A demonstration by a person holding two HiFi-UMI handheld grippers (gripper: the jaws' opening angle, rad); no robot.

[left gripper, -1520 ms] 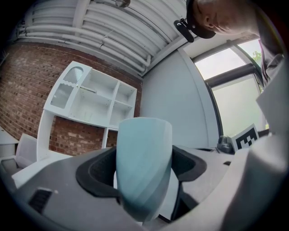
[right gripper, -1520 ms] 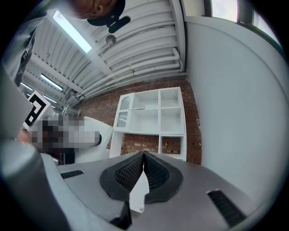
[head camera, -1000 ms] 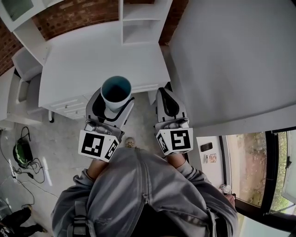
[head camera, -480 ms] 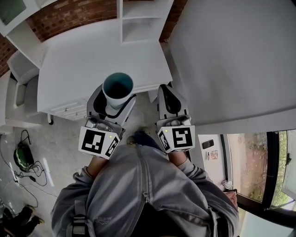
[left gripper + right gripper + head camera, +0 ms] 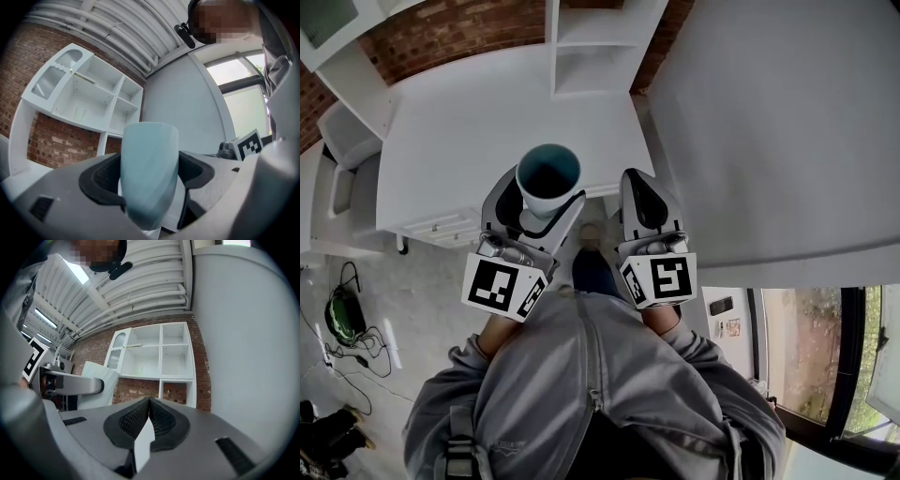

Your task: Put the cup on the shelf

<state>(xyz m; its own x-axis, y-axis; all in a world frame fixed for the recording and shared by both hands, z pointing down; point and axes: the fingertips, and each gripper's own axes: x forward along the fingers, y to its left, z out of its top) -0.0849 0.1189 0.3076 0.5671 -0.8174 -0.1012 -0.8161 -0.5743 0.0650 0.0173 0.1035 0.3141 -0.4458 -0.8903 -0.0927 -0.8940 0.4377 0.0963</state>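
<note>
My left gripper [image 5: 539, 208] is shut on a pale blue cup [image 5: 547, 180], held upright with its dark teal inside facing up, just over the near edge of the white desk [image 5: 469, 122]. Between the black pads in the left gripper view, the cup [image 5: 149, 176] fills the gap. My right gripper [image 5: 642, 208] hangs beside it, shut and empty; its pads [image 5: 149, 420] meet. The white shelf unit [image 5: 589, 42] stands at the desk's far side, and its open compartments [image 5: 161, 355] show against the brick wall.
A large grey-white wall panel [image 5: 769, 122] rises on the right. A white chair [image 5: 342, 150] sits left of the desk, with drawers [image 5: 441, 225] under the desk's near edge. Cables and a green object [image 5: 342, 309] lie on the floor at the left.
Both grippers and the cup have moved forward and slightly right, toward the desk and shelf. The grip on the cup is unchanged.
</note>
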